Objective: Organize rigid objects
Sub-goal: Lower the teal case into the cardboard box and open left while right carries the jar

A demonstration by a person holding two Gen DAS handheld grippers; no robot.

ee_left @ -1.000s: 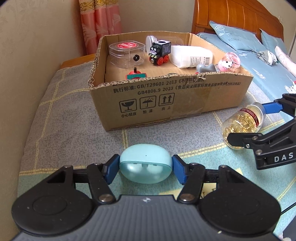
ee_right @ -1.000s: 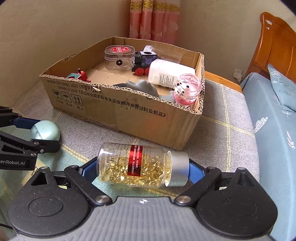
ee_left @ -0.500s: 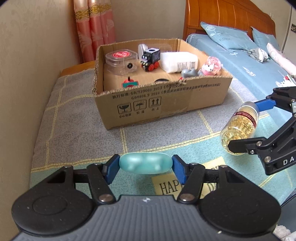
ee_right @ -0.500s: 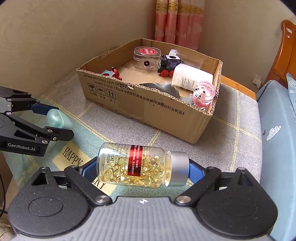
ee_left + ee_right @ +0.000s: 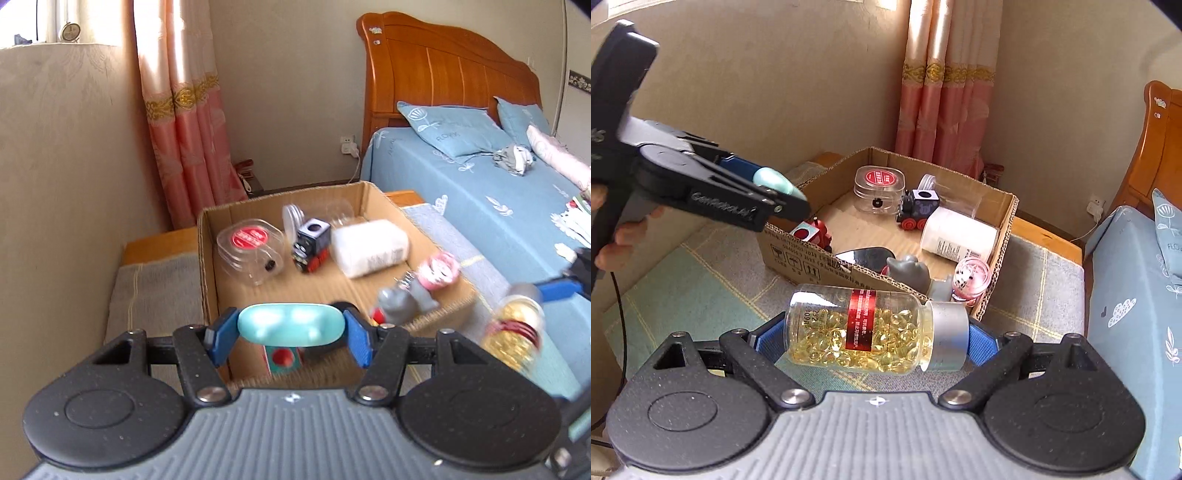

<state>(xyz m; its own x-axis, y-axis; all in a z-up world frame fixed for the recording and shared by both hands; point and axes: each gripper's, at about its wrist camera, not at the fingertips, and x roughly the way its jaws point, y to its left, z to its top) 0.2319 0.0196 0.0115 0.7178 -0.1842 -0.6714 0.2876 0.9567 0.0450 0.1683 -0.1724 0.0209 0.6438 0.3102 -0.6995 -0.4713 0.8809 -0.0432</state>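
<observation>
My left gripper (image 5: 291,329) is shut on a pale teal oval case (image 5: 291,325), held in the air over the near left corner of the cardboard box (image 5: 207,258). In the right wrist view that teal case (image 5: 772,180) shows between the left gripper's fingers above the box's left wall (image 5: 798,251). My right gripper (image 5: 875,332) is shut on a clear bottle of yellow capsules (image 5: 860,328) with a red label and silver cap, lying crosswise, in front of the box's near wall. The capsule bottle (image 5: 517,332) appears blurred at the right of the left wrist view.
In the box lie a clear case with a red lid (image 5: 879,188), a black toy train (image 5: 916,206), a white bottle (image 5: 956,236), a grey figure (image 5: 908,269), a pink round toy (image 5: 971,277) and a red toy (image 5: 812,232). A bed (image 5: 498,206) stands right; a wall on the left.
Both grippers have risen with their loads. The left one has moved forward, from over the mat to above the box's near left corner. The right one now looks down into the box.
</observation>
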